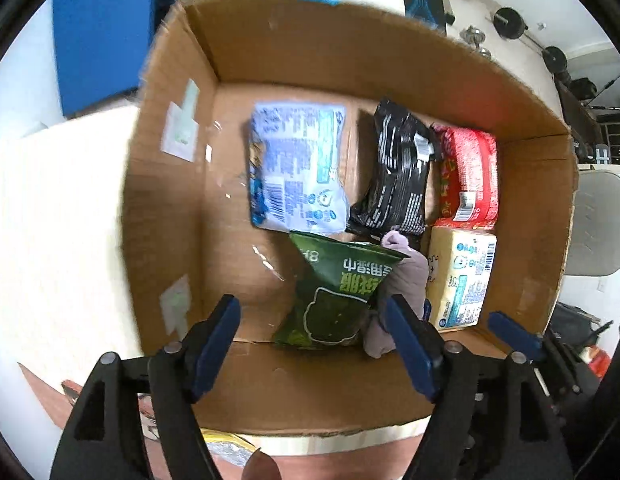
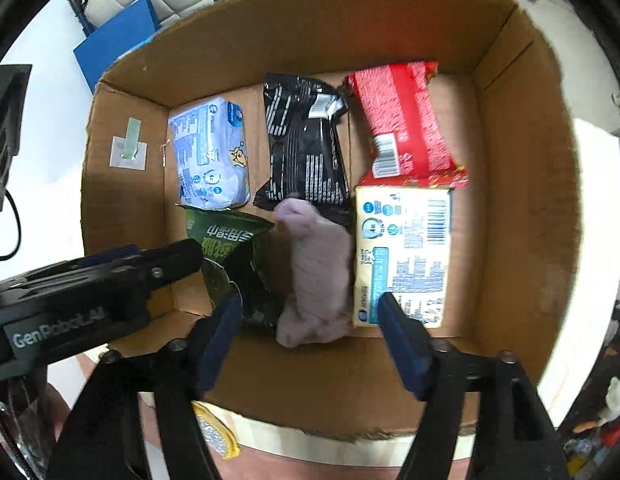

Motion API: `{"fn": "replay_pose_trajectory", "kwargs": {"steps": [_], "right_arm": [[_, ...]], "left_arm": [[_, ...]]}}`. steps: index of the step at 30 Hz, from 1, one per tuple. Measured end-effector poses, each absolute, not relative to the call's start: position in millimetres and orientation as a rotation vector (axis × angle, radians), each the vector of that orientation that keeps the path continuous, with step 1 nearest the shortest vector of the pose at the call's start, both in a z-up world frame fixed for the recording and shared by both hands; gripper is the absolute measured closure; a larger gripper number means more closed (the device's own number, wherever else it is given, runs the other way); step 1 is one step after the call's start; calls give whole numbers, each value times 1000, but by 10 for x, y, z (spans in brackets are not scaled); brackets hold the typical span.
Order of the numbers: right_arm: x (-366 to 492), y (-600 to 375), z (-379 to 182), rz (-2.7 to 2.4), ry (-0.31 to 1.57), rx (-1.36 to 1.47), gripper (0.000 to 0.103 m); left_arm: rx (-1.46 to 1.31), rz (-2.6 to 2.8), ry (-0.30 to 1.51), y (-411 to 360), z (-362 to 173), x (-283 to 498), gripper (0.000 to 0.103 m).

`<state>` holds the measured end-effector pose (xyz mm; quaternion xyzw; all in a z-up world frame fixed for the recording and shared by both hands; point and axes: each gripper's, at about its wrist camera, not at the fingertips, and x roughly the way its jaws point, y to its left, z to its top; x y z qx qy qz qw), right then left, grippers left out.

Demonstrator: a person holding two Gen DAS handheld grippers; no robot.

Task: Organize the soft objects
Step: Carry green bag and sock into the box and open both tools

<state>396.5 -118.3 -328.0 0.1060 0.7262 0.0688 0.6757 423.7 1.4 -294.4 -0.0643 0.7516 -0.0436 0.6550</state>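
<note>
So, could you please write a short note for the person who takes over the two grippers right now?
Left gripper: open, holding nothing, above the near edge of the cardboard box.
Right gripper: open, holding nothing, above the same edge.
In the box: light blue pack, black pack and red pack in the far row; green pack, purple cloth and yellow pack in the near row. The green pack leans, not flat.
Done: six soft things are in the box.
Left: a yellow-edged packet lies outside, below the near wall. Perhaps lay the green pack flat.
</note>
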Motion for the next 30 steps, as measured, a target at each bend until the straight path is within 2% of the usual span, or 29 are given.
{"fn": "replay_pose_trajectory", "kwargs": {"steps": [2, 4, 5, 6, 7, 20, 30], "right_arm": [[3923, -1212, -3214, 149, 1617, 227, 18], [3873, -1252, -3145, 145, 1604, 217, 14], [3840, -1265, -3108, 140, 1592, 203, 6], [3813, -1275, -3071, 129, 1579, 186, 0], [3779, -1292, -3034, 116, 1565, 168, 0], [3198, -1566, -2453, -31, 1344, 57, 0], [2744, -1644, -1952, -27, 1237, 80, 0]], "left_arm": [[-129, -90, 1665, 2, -2830, 4141, 13], [-112, -77, 1622, 54, -2771, 4138, 5], [-91, -66, 1598, 55, -2713, 4082, 4], [-77, -57, 1578, 41, -2694, 4043, 4], [-65, -49, 1557, 53, -2643, 3982, 3], [-31, 8, 1336, 76, -2068, 3384, 2], [-48, 8, 1219, 69, -1565, 2943, 2]]}}
